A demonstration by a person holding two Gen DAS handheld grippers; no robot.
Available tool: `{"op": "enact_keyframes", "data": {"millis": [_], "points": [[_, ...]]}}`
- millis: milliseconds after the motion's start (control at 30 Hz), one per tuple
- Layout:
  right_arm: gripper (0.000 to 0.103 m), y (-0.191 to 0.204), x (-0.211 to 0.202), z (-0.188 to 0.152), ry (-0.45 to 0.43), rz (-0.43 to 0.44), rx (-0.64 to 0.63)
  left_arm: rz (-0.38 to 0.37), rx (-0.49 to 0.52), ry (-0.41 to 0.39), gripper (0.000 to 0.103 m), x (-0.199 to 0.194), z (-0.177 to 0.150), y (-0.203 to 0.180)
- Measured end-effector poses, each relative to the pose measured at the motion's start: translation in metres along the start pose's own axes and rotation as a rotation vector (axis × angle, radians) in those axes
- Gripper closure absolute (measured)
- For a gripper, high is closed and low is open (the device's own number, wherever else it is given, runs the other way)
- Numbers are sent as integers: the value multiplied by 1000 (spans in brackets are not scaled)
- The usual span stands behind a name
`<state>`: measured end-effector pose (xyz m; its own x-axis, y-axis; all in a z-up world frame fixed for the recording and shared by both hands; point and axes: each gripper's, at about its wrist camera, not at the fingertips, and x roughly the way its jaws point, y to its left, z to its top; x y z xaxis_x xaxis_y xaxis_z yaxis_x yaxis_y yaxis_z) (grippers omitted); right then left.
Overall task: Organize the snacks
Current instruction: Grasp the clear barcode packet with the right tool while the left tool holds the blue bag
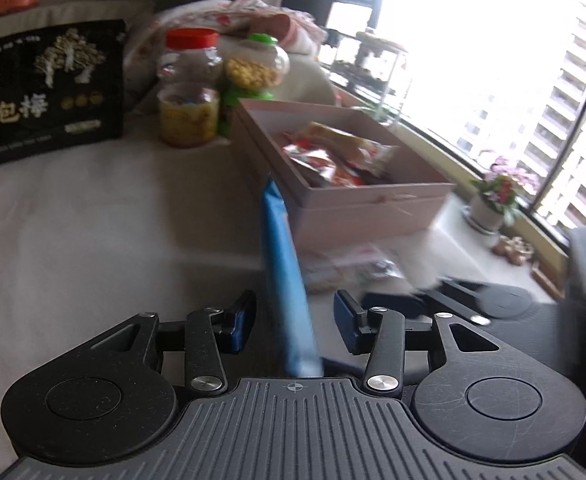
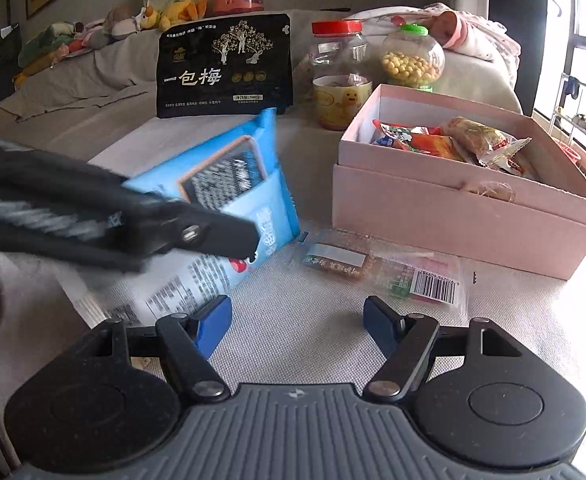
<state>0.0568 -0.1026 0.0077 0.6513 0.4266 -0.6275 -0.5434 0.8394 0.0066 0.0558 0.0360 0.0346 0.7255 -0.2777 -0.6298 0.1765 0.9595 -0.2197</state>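
A blue snack packet (image 1: 285, 264) stands edge-on between the fingers of my left gripper (image 1: 295, 322). A gap shows on each side, so the blue pads are not pressing on it. In the right wrist view the packet (image 2: 229, 168) tilts up from the white cloth, with a blurred black finger (image 2: 213, 236) of the left gripper across it. My right gripper (image 2: 297, 320) is open with nothing between its fingers, low over the cloth. Flat clear packets (image 2: 393, 272) lie just ahead of it. The pink box (image 2: 453, 216) holds several wrapped snacks (image 2: 453, 140).
A black snack bag (image 2: 225, 68) stands at the back. Beside it are a red-lidded jar (image 2: 339, 60), a green-lidded jar of yellow balls (image 2: 411, 60) and a yellow cup (image 2: 341, 100). Soft toys line the far bed. A window sill with a potted flower (image 1: 497, 196) lies right.
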Motion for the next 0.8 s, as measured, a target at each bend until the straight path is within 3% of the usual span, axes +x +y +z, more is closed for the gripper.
{"op": "enact_keyframes", "data": {"millis": [200,467,567,700,800], "points": [[28,0,0,0,1,3,2,45,7,3,75,14,2,8],[27,-1,-1,0,3,3,6,17,-15,11,76,11,-2,17],[27,-12,-9,4,-26,-11,40,-26,-68,21,76,7,-8,25],[26,-40,-17,11,-60,-161,79,-124,-208,34,76,6,-22,49],[26,-69,-12,16,-25,-265,148,-176,-292,34,76,4,-31,60]]}}
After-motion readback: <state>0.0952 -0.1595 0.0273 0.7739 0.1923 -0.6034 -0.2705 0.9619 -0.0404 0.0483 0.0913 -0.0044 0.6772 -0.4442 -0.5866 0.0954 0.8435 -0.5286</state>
